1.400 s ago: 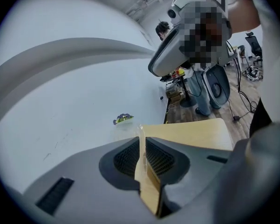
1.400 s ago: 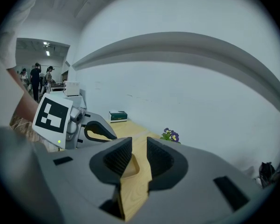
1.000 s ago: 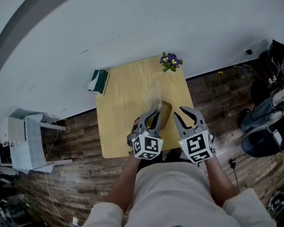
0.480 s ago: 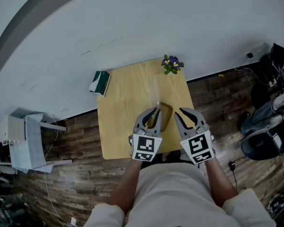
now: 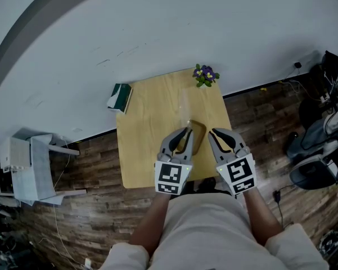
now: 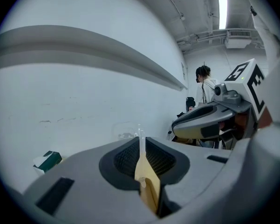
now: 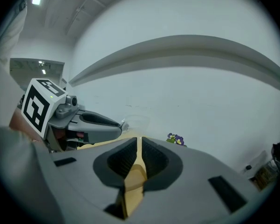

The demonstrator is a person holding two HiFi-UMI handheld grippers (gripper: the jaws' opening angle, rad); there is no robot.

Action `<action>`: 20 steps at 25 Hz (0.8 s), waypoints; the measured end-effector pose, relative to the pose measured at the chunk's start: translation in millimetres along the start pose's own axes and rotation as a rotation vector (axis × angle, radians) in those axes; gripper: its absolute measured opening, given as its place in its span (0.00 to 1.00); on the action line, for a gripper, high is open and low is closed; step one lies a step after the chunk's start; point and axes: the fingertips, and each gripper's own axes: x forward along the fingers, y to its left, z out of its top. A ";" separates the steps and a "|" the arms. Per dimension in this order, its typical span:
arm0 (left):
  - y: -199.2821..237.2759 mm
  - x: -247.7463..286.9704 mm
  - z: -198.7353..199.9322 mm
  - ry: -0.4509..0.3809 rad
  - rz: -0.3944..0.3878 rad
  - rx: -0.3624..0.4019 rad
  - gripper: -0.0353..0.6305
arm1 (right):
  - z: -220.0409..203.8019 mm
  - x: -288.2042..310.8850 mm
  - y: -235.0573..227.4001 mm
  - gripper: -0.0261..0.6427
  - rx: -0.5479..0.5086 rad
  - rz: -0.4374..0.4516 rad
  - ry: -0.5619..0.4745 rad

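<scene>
Head view, from above: my left gripper (image 5: pixel 185 130) and my right gripper (image 5: pixel 215 134) were held side by side over the near edge of the wooden surface (image 5: pixel 146 151). The right one lay at 3 o'clock of the left, and both pointed toward 12 o'clock.

Left gripper view: my fingers (image 6: pixel 154 158) were clenched on the thin wall of a clear cup (image 7: pixel 134 122). A narrow transparent strip of that wall stood upright between the pads and rose above them. The rest of the cup showed faintly beyond the fingertips, at 11 o'clock of the strip.

Right gripper view: the same cup sat at the tip of the left gripper, at 12 o'clock of my own fingertips and apart from them. My right fingers (image 7: pixel 153 158) were drawn almost together with only a thin slit left. Nothing lay in that slit, and only the yellow surface showed through it.

Surroundings, head view: a green box (image 5: pixel 119 97) lay at the 10 o'clock corner of the surface. A small pot of purple flowers (image 5: pixel 204 74) stood at the 1 o'clock corner. Both were well apart from the cup. A white wall (image 5: pixel 157 27) ran along the far edge, and a wooden floor (image 5: pixel 90 207) surrounded the other sides.
</scene>
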 end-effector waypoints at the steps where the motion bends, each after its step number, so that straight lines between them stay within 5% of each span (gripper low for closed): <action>1: -0.5 -1.1 0.7 -0.002 -0.001 -0.005 0.12 | 0.1 -0.7 0.8 0.09 0.006 0.001 -0.002; 20: -9.0 -12.2 1.2 -0.008 -0.008 -0.044 0.12 | -6.2 -10.6 4.5 0.05 0.072 0.010 0.002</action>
